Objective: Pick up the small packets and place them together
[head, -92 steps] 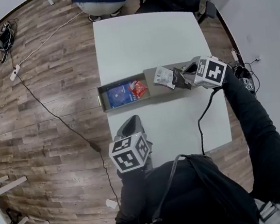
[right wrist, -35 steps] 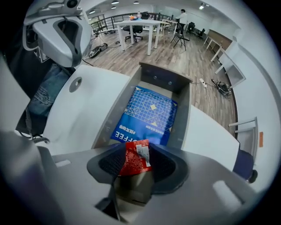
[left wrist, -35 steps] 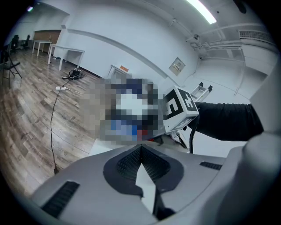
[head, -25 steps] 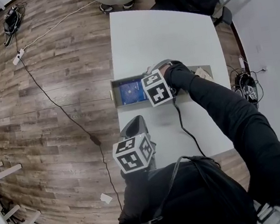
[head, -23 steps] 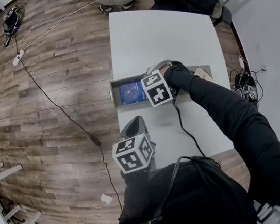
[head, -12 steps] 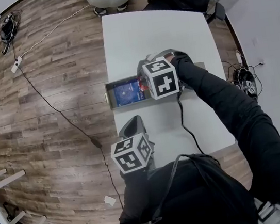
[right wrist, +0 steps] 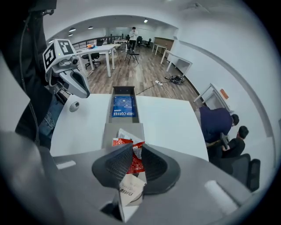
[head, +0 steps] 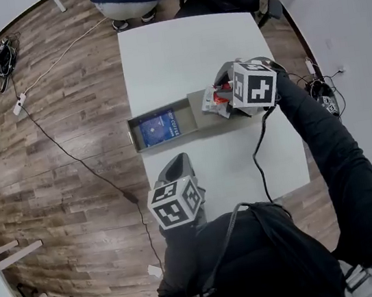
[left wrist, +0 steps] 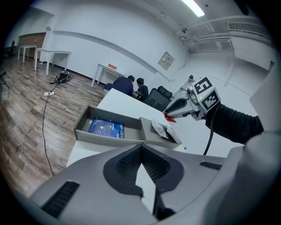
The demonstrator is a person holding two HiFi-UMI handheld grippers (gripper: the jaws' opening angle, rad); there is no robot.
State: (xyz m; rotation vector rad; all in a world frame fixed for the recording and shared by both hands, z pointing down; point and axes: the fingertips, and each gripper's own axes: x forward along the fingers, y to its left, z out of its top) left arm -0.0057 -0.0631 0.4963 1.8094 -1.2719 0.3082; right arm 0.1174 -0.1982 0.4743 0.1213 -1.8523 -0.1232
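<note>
**Head view.**
- White tabletop (head: pixel 185 47), centre of frame, carrying a grey two-compartment tray (head: pixel 134 135).
- Left compartment: one blue packet (head: pixel 157 126), lying flat.
- Right compartment: white packets (head: pixel 213 106) in a loose heap.
- Right tongs (head: pixel 224 89), right of centre, hang just above that heap with a red packet (head: pixel 218 96) at their tip.
- Left tongs (head: pixel 177 161), lower centre, hang near the tabletop's near edge, well apart from the tray.

**Left gripper view.**
- Left tongs (left wrist: pixel 139 149): tips together, nothing between them.
- Beyond them: tray (left wrist: pixel 109 137), blue packet (left wrist: pixel 106 127), white packets (left wrist: pixel 161 130).
- Right tongs (left wrist: pixel 172 113), upper right, hold the red packet (left wrist: pixel 170 117) clear above the heap.

**Right gripper view.**
- Right tongs (right wrist: pixel 131 151): clamped on the red packet (right wrist: pixel 131 161), which stands upright between the pads.
- A white printed piece (right wrist: pixel 128 192) shows lower in the same gap. I cannot tell whether it is a second packet.
- Below: white packets (right wrist: pixel 124 134) in the near compartment and the blue packet (right wrist: pixel 123 107) in the far one. Left tongs (right wrist: pixel 72 79) sit at upper left.

**Risks, as judged.**
- The hold looks narrow on a slick sachet, so a quick swing could let it slip.
- Released from this height, the packet may flutter onto the tray wall or the tabletop instead of joining the heap.
- The white piece, if loose, could drop separately.
- Lowering too far could scatter the heap.
</note>
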